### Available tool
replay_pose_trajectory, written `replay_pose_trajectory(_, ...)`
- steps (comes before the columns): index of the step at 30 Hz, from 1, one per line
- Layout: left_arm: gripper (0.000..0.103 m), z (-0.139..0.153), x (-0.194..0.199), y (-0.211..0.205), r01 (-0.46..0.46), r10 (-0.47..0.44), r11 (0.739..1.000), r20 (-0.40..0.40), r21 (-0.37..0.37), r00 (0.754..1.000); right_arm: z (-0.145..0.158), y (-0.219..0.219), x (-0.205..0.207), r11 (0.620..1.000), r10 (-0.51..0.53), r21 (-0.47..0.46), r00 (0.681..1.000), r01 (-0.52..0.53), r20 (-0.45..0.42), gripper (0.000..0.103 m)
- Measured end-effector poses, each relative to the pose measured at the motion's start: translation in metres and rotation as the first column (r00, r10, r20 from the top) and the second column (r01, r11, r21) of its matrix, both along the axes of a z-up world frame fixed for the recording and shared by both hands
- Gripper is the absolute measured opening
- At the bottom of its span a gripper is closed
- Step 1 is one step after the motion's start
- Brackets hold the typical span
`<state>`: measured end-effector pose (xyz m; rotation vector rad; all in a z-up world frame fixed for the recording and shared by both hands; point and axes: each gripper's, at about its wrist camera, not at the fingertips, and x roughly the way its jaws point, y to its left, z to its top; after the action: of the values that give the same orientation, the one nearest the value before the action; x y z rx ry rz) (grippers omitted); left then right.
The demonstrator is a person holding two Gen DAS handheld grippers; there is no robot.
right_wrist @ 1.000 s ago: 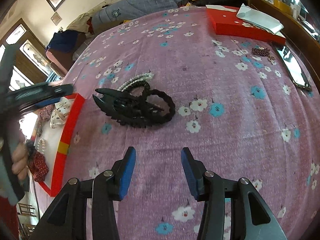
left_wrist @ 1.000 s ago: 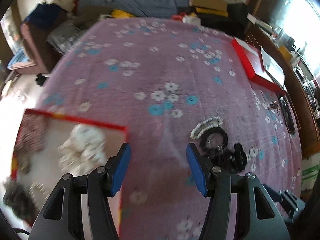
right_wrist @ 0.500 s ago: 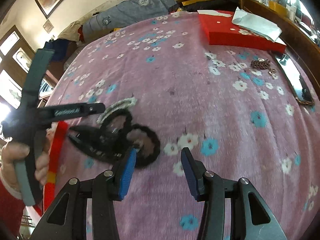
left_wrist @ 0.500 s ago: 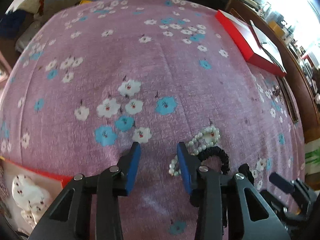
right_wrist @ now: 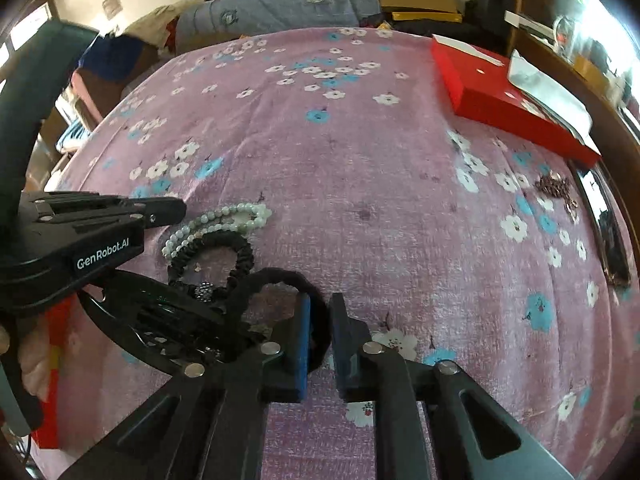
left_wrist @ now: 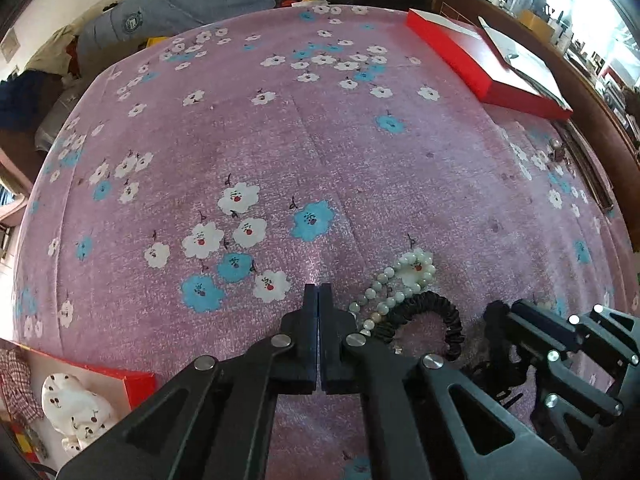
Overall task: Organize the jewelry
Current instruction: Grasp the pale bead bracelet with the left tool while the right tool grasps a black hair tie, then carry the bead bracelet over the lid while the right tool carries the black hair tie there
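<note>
Clenched tight and empty: left gripper (left_wrist: 318,292), pads pressed together above the pink flowered bedspread (left_wrist: 320,152), tips just left of the bead string (left_wrist: 400,278) and apart from it. Clamped on a thick black hair band (right_wrist: 280,276): right gripper (right_wrist: 320,310), the loop running down between its two pads and lying otherwise flat on the cloth. Counted in the small heap ahead of both grippers: one bead string, pale and doubled over; two black hair bands, the thick one in the grip and a thinner ruffled band (right_wrist: 240,248) touching the beads; one black claw clip (right_wrist: 160,316), lying on its side at the left of the heap, partly under the left gripper's body in the right view. Well apart, near the right edge of the bed: one dark chain (right_wrist: 554,186), bunched up, just beside a flat dark-framed slab (right_wrist: 608,224) whose nature cannot be told. Two red boxes in all: a flat red box (right_wrist: 512,112) at the far right corner with one sheet of paper (right_wrist: 548,88) on top, and an open red box (left_wrist: 132,378) at the near left edge, holding one white spotted cloth piece (left_wrist: 76,408) and one checked piece (left_wrist: 16,376) at the edge of view.
</note>
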<state>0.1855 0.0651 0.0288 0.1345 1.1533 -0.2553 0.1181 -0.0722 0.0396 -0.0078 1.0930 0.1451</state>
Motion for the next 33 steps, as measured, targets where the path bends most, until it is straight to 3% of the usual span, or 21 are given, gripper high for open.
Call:
replay_pose_trajectory(6,0.000,0.027,-0.017,0.017,-0.048,0.049,0.998,0.035,-0.037,0.998,0.009,-0.020,-0.008,0.997,-0.063,0.050,0.998,0.063,-0.005,0.010)
replay_pose_trajectory(17,0.000,0.098,-0.072,0.046,-0.128,0.147,0.984,0.154,-0.127,0.977,0.059,-0.066,-0.056,0.980,-0.169,0.114,0.983,0.161,0.065,0.010)
replay_pose_trajectory(25,0.000,0.145,-0.136,0.085,-0.201,0.243,0.959,0.217,-0.200,0.945,0.078,-0.074,-0.094,0.976,-0.167,0.157,0.983,0.153,0.079,0.010)
replay_pose_trajectory(33,0.000,0.160,-0.186,0.119,-0.258,0.315,0.931,0.216,-0.257,0.924,0.088,-0.058,-0.116,0.977,-0.120,0.187,0.988,0.100,0.099,0.010)
